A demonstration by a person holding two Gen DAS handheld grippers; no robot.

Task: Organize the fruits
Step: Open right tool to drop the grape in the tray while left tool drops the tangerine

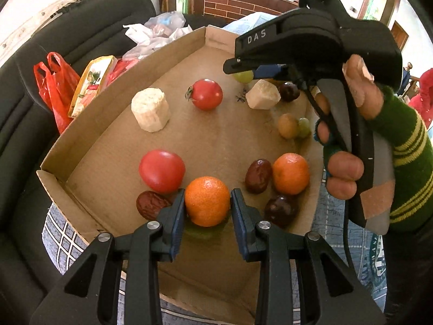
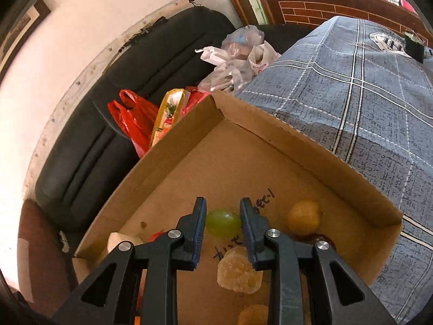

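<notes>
A shallow cardboard tray (image 1: 89, 146) holds mixed fruit. My left gripper (image 1: 207, 203) is shut on an orange tangerine (image 1: 207, 200) near the tray's front. My right gripper (image 2: 223, 223) is shut on a green grape (image 2: 223, 223) and holds it above the tray's far side; it also shows in the left wrist view (image 1: 243, 74). On the tray floor lie two red tomatoes (image 1: 161, 170) (image 1: 207, 94), a second tangerine (image 1: 291, 173), dark red dates (image 1: 258, 175), pale sugarcane chunks (image 1: 150, 109) (image 1: 262, 94), another grape (image 1: 304, 127) and a yellowish fruit (image 2: 304, 216).
The tray rests on a blue checked cloth (image 2: 351, 81). A black sofa (image 2: 121, 103) stands to the left, with red plastic bags (image 1: 58, 86), a yellow snack packet (image 1: 90, 84) and clear bags (image 2: 238, 57) on it. A brick-pattern counter (image 1: 238, 2) is behind.
</notes>
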